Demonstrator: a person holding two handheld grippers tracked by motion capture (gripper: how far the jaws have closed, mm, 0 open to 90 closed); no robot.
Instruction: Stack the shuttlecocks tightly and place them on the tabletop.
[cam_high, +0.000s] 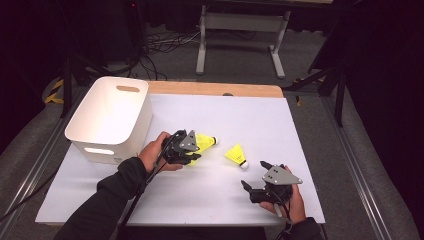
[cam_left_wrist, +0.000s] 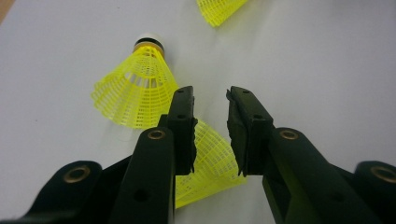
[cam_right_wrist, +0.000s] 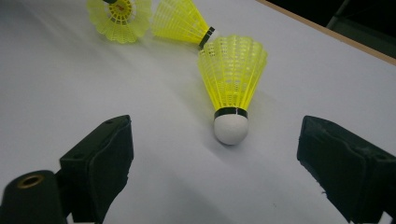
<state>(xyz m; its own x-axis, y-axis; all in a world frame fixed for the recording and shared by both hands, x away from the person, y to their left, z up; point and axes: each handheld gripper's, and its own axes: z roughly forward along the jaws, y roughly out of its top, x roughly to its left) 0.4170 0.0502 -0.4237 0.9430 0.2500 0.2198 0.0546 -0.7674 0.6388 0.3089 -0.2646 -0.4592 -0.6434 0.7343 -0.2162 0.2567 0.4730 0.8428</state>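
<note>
Yellow shuttlecock (cam_left_wrist: 210, 163) lies under the left hand-held gripper (cam_left_wrist: 211, 100), jaws slightly parted, touching its skirt.

Lab or recording studio setup, not a home – dark room, black surroundings, cables (cam_high: 155, 47) bundled on the grey floor. Worktable (cam_high: 260, 120) is a wooden top under a white sheet, framed by metal rails (cam_high: 350, 165). A bare white-legged bench (cam_high: 242, 35) stands behind, with yellow-black hazard tape (cam_high: 54, 91) on the floor.
</note>
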